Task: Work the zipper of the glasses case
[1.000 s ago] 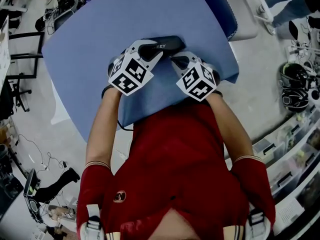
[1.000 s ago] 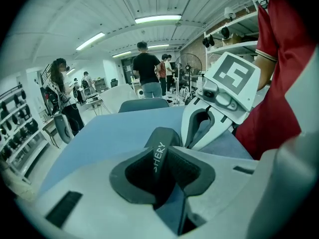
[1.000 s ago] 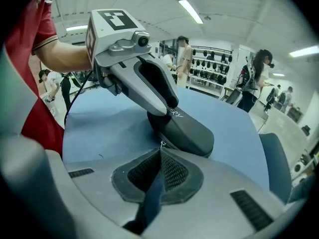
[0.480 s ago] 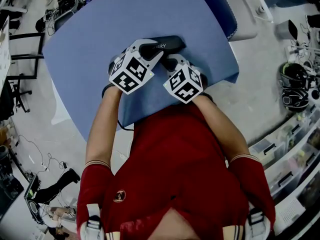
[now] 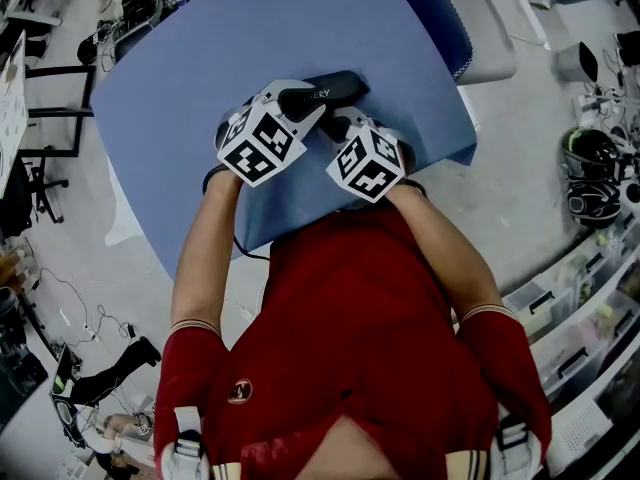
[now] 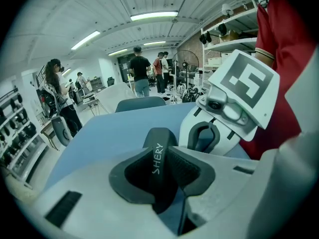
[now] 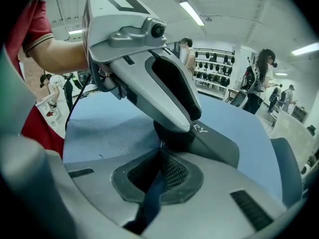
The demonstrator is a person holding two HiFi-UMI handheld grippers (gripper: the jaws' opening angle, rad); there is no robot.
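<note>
Where the person stands: at the near edge of the table [image 5: 250,38], in a red shirt [image 5: 350,318], both forearms reaching forward over the blue top.
Left gripper [image 5: 298,101]: slanting down toward the table, jaws partway closed and clamped across the glasses case [image 5: 330,88], with a dark pad pressing each side of it.
Right gripper [image 5: 338,126]: just beside the left one and slanting down the same way, jaws closed right together. The tips sit against the near edge of the case, where a small bright speck [image 7: 160,144] shows. Whether they pinch the zipper pull I can't make out.
Glasses case: black, long and rounded, white lettering facing up. It lies on the table toward the person's side, and its far end sticks out past the left jaws.
Beyond the table: a grey-blue chair back [image 6: 139,103], then several people [image 6: 140,71] standing under strip lights [image 6: 154,16].
</note>
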